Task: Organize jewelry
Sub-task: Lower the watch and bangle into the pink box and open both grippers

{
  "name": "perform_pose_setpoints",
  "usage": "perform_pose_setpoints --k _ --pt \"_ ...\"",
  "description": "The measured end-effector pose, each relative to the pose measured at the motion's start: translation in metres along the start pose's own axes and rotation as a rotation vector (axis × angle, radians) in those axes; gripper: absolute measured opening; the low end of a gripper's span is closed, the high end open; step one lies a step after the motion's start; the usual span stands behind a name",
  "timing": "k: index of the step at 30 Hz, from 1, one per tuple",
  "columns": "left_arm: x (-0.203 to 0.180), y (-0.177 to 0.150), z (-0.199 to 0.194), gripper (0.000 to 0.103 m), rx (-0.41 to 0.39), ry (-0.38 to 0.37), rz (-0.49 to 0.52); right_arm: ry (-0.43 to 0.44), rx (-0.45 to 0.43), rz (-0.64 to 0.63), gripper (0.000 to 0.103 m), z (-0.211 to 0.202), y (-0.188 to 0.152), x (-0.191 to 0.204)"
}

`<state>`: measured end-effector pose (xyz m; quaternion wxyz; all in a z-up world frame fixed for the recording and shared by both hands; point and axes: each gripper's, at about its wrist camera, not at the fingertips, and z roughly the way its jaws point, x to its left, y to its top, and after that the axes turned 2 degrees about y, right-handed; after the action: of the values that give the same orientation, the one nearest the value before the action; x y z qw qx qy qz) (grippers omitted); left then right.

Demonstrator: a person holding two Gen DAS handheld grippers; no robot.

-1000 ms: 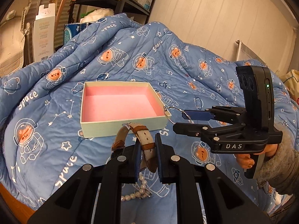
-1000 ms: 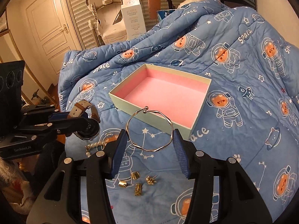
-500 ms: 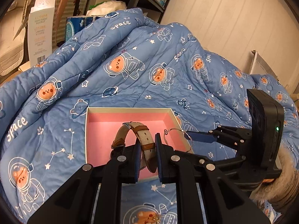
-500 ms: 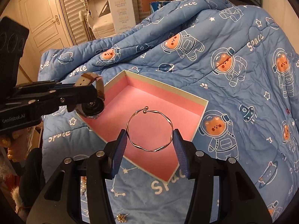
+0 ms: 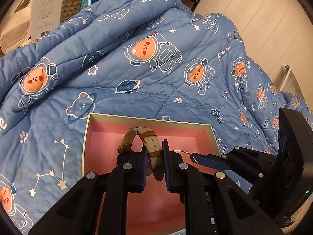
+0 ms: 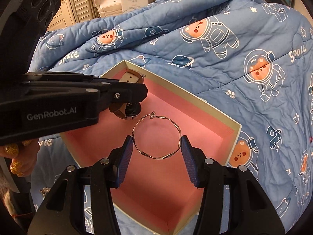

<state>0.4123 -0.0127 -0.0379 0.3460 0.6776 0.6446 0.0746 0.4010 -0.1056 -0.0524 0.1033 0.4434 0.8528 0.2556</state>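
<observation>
Left gripper (image 5: pixel 153 160): tilted down over the box (image 6: pixel 232 135), clamped on the watch (image 5: pixel 150 146) strap.
Right gripper (image 6: pixel 156 150): angled down beside it, pads pinching the bracelet (image 6: pixel 156 136) above the pink floor.

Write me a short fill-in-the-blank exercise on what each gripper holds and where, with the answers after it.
1. The left gripper is shut on the strap of a ____.
2. The right gripper holds a thin silver ____ between its pads.
3. Both grippers hang over an open box whose lining is ____.
4. The box lies on a blue ____ printed with astronaut bears.

Answers: watch; bangle; pink; quilt.
</observation>
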Motion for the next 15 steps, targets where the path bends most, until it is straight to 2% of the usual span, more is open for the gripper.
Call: perform_pose_setpoints --k 15 --pt "0.004 0.0 0.016 0.013 -0.011 0.008 -0.016 -0.022 0.062 -0.014 0.051 0.03 0.009 -0.001"
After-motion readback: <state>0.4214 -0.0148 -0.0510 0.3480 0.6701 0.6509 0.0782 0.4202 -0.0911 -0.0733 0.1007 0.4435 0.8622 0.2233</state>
